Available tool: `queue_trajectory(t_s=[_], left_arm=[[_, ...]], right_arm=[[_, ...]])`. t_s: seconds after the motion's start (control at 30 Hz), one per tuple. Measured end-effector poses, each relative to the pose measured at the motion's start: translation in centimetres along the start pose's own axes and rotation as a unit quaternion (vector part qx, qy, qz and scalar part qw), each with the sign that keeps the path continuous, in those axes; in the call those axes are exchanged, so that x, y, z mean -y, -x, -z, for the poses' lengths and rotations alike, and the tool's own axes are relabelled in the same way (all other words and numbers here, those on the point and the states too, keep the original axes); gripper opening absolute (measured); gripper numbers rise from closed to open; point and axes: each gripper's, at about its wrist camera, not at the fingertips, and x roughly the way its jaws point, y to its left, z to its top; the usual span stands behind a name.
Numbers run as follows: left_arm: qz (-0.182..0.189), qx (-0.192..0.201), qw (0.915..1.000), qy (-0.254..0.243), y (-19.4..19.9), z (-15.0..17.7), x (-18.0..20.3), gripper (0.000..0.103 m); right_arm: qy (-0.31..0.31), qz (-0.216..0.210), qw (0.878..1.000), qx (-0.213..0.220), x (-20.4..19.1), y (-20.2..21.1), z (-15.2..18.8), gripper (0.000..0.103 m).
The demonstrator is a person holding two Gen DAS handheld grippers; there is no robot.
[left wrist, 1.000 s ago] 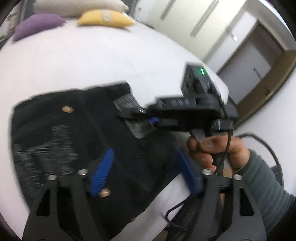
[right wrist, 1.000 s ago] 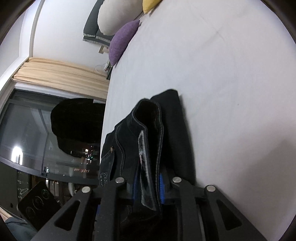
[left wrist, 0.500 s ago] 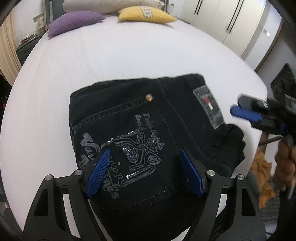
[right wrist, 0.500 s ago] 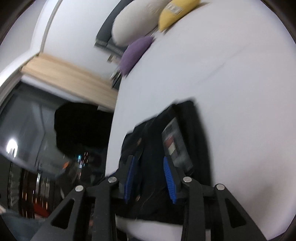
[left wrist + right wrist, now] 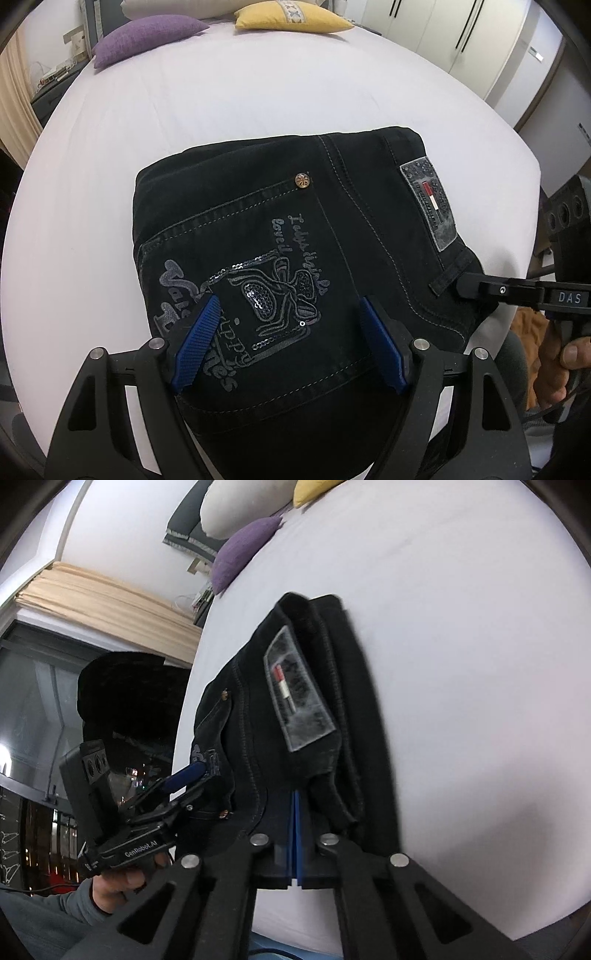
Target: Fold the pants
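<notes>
left hand-held gripper (image 5: 288,343): apart over pants (image 5: 295,240) | right hand-held gripper (image 5: 295,834): together, tips hidden under waistband

"DAS" was printed on the right claw (image 5: 461,286); the left claw (image 5: 192,775) read "GenRobot.AI". Script on the pants (image 5: 295,277) pocket wasn't properly readable.

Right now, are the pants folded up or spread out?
Folded. The pants sit as a compact stack on the bed, layered edges showing, no legs trailing.
</notes>
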Motion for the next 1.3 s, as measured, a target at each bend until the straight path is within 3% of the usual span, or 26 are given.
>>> queue_trajectory(t_s=[0.17, 0.23, 0.37, 0.47, 0.6, 0.63, 0.7, 0.83, 0.87, 0.9, 0.93, 0.97, 1.03, 1.1, 1.3], left_arm=[[-0.002, -0.002, 1.0000, -0.002, -0.2, -0.1, 0.5, 0.076], [-0.005, -0.003, 1.0000, -0.001, -0.5, 0.0, 0.4, 0.076], [-0.006, -0.003, 1.0000, -0.001, -0.7, 0.1, 0.5, 0.077], [0.000, -0.002, 1.0000, 0.003, -0.5, 0.0, 0.3, 0.077], [0.034, 0.013, 0.9985, 0.042, 0.7, -0.1, -1.1, 0.077], [0.040, 0.020, 0.9977, 0.052, 1.2, -0.1, -1.7, 0.077], [0.035, 0.041, 0.9964, 0.066, 2.6, -0.1, -3.2, 0.077], [0.025, 0.054, 0.9922, 0.109, 3.7, 0.5, -7.0, 0.077], [0.022, 0.054, 0.9911, 0.120, 3.8, 0.7, -7.9, 0.077], [0.022, 0.050, 0.9904, 0.127, 3.7, 1.0, -8.6, 0.077], [0.022, 0.043, 0.9897, 0.135, 3.7, 1.1, -9.3, 0.077], [0.026, 0.032, 0.9887, 0.144, 3.2, 1.6, -10.1, 0.077], [0.041, 0.013, 0.9858, 0.163, 2.1, 2.3, -11.3, 0.077], [0.064, 0.001, 0.9810, 0.183, 1.3, 2.9, -12.0, 0.077], [0.129, -0.011, 0.9681, 0.214, -0.1, 3.3, -12.4, 0.081]], right_arm=[[-0.014, 0.028, 0.999, 0.016, 1.2, 2.1, 0.0, 0.000], [-0.001, 0.052, 0.998, 0.030, -0.1, 3.0, -0.8, 0.011], [0.020, 0.028, 0.998, 0.057, -2.7, 3.7, -3.3, 0.011], [0.042, 0.013, 0.998, 0.046, -4.8, 1.8, -5.3, 0.011], [0.022, 0.016, 1.000, 0.012, -3.3, -2.4, -6.8, 0.028], [0.014, 0.019, 1.000, 0.004, -2.2, -3.3, -6.9, 0.025], [0.015, 0.012, 1.000, 0.017, -0.8, -3.2, -6.7, 0.000], [0.006, -0.001, 1.000, 0.028, 0.8, -1.0, -5.3, 0.000], [0.011, 0.021, 0.999, 0.036, 0.8, -0.1, -5.1, 0.004], [0.008, 0.048, 0.998, 0.045, 1.0, 1.1, -4.8, 0.021], [0.001, 0.055, 0.997, 0.051, 1.3, 2.1, -4.6, 0.030], [-0.004, 0.052, 0.997, 0.058, 1.6, 2.9, -4.3, 0.037], [-0.009, 0.036, 0.997, 0.071, 1.7, 4.6, -3.9, 0.042], [-0.016, 0.021, 0.997, 0.067, 1.7, 5.0, -4.0, 0.060], [-0.018, 0.020, 1.000, 0.016, 1.7, 2.7, -4.4, 0.071]])
